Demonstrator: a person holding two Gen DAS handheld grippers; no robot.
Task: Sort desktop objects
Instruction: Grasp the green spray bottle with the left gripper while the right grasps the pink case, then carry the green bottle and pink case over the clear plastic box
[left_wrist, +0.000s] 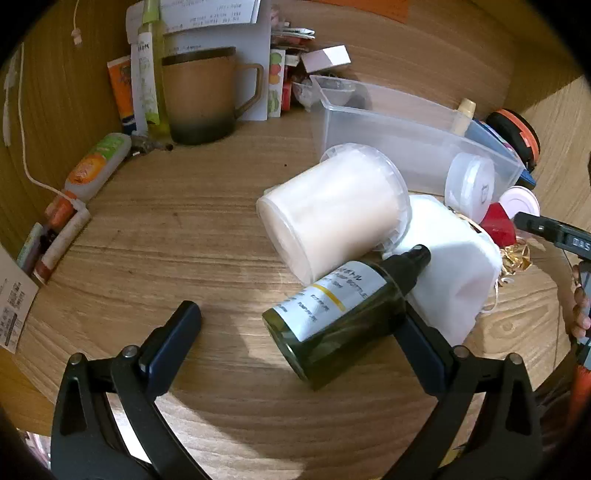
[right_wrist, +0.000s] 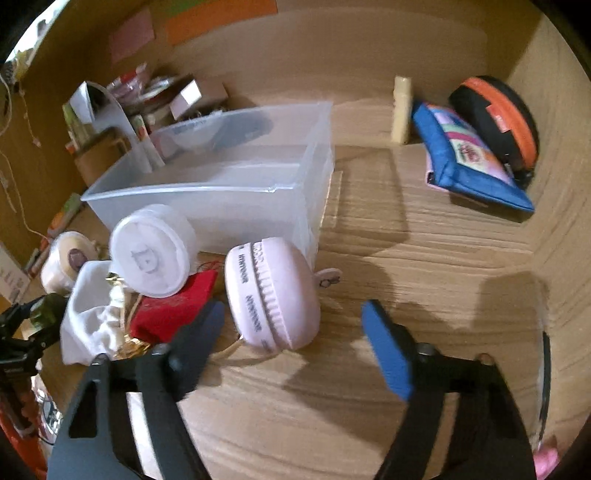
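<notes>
In the left wrist view a dark green spray bottle (left_wrist: 332, 314) lies on the wooden desk, between the open fingers of my left gripper (left_wrist: 299, 328), near the right finger. A white tub (left_wrist: 332, 218) lies on its side behind it, next to a white cloth bag (left_wrist: 450, 269). A clear plastic bin (left_wrist: 406, 140) stands beyond. In the right wrist view my right gripper (right_wrist: 295, 332) is open, with a pink round case (right_wrist: 273, 291) between its fingers, close to the left finger. The bin (right_wrist: 221, 188), a white lidded jar (right_wrist: 151, 251) and a red pouch (right_wrist: 173, 310) sit to the left.
A brown mug (left_wrist: 203, 96), tubes and papers stand at the back left. A blue pouch (right_wrist: 469, 162), an orange-and-black case (right_wrist: 498, 122) and a cream bottle (right_wrist: 400, 110) rest at the back right. Wooden walls enclose the desk.
</notes>
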